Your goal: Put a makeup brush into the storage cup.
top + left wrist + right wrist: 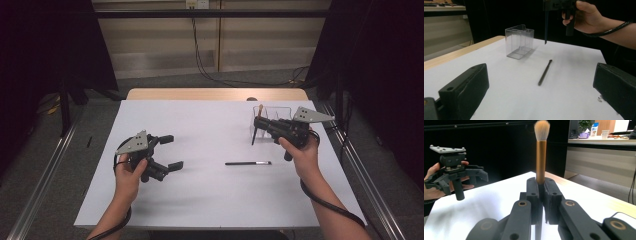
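My right hand-held gripper (pixel 258 121) is clamping the upright brush (pixel 541 152) just beside the clear box (pixel 280 114); the left hand-held gripper (pixel 170 152) is gaping empty.

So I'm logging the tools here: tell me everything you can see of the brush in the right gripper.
The brush is a makeup-type brush with a fluffy tuft, pale with darker tips, on a golden-brown ferrule, and a thin dark handle that hangs below the jaws. It stands upright, tuft up. The right gripper is shut on it just under the ferrule, and nothing else touches it. It hangs above the table, near the clear box, its handle tip off the surface.
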Available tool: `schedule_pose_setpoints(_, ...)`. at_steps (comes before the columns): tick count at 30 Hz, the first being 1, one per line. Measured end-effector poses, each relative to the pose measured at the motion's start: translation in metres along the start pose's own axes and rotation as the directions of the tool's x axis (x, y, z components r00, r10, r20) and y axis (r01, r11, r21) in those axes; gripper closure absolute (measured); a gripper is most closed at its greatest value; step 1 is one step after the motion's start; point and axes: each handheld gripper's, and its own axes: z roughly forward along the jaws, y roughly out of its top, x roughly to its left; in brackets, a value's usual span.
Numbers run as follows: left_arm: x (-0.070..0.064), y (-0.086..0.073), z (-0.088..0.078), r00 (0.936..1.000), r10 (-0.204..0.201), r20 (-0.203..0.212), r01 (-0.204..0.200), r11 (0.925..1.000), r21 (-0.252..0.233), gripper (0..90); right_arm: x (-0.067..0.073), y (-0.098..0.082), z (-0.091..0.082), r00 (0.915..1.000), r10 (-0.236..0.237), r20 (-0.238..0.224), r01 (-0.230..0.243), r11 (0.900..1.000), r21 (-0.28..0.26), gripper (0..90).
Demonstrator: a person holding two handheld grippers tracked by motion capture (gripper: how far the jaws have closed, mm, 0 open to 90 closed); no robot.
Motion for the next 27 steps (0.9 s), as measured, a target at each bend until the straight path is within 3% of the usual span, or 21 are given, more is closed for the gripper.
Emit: schedule_pose_setpoints(27, 0.001, -0.011, -0.038, 0.9984, -0.005, -0.056, 0.005, 0.9999, 0.016, 0.3, -0.025, 0.014, -0.010, 0.9977, -0.007, 0.068, 0.007, 1.000, -0.007, 83.4)
